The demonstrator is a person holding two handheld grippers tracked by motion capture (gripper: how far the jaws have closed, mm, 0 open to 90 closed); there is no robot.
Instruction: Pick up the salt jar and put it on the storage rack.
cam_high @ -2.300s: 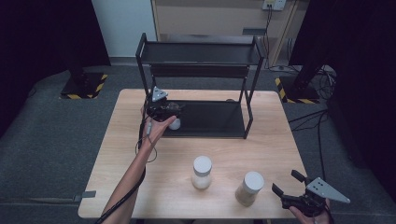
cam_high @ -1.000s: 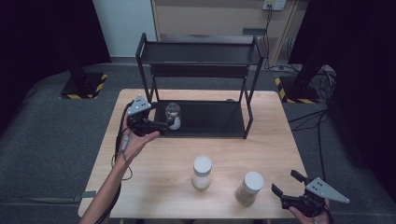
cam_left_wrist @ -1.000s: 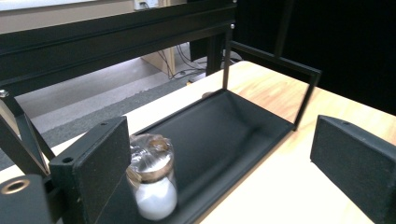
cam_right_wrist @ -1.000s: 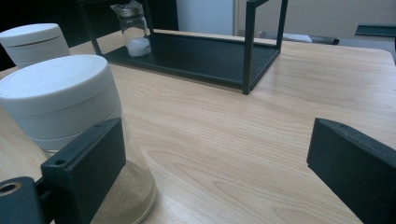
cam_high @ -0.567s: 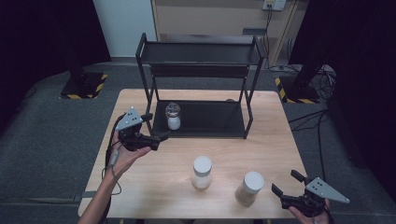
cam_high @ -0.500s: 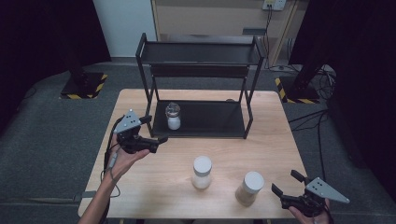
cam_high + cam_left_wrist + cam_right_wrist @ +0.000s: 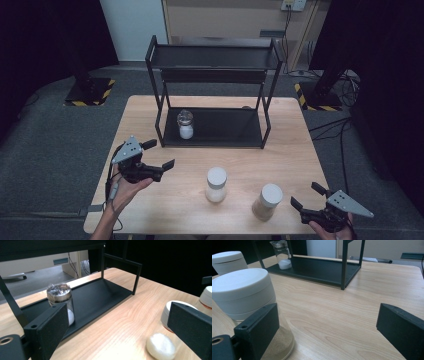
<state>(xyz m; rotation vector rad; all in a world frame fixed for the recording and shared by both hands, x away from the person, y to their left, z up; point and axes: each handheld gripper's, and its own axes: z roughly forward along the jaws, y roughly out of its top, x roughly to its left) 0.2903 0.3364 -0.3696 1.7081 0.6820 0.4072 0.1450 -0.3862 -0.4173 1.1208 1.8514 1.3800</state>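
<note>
My left gripper [image 7: 159, 154] sat with its jaws wide and empty, at the table's [image 7: 290, 145] left edge. The white jar [image 7: 216, 184] stood upright just to its right, a little nearer me; my left was the closer hand to it. My right gripper [image 7: 306, 196], jaws also wide and empty, rested just right of the sand jar [image 7: 267, 201], which was its nearer target. Both jars stood with their long axes vertical, so I judged a level side approach would suit. The small jar [image 7: 185, 124] stood on the rack's [image 7: 215, 56] lower shelf. The right gripper view showed sand inside its jar [image 7: 249, 305], hard to make out from above.
</note>
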